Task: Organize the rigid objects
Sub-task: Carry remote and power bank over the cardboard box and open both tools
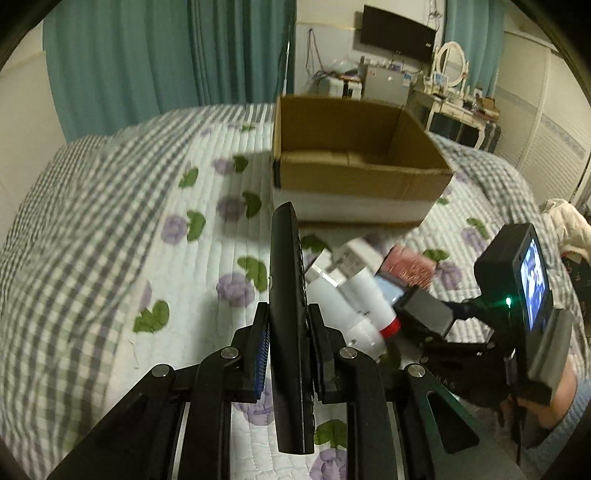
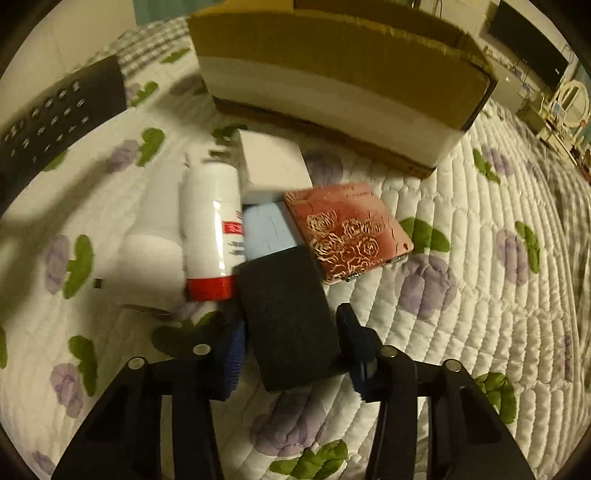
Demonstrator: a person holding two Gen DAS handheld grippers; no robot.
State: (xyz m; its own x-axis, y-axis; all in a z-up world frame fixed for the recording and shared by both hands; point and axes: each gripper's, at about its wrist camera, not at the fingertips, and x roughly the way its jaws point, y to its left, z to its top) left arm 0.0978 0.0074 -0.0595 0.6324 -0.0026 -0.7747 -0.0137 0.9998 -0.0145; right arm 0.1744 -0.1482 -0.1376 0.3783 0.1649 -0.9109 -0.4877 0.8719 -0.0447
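My left gripper (image 1: 288, 332) is shut on a black remote control (image 1: 286, 295), held on edge above the bed; the remote also shows at the left of the right wrist view (image 2: 55, 118). My right gripper (image 2: 291, 328) is closed on a black rectangular block (image 2: 288, 317); it appears in the left wrist view (image 1: 424, 314). Beside it lie a white bottle with a red band (image 2: 210, 229), a white tube (image 2: 155, 240), a white box (image 2: 273, 162), a light blue item (image 2: 266, 232) and a red rose-patterned case (image 2: 347, 229). An open cardboard box (image 1: 354, 158) stands behind them.
Everything lies on a quilted bedspread (image 1: 207, 206) with purple flowers and a checked border. Teal curtains (image 1: 147, 55) hang behind the bed. A dresser with a mirror (image 1: 454, 85) and a wall TV (image 1: 397, 33) stand at the far right.
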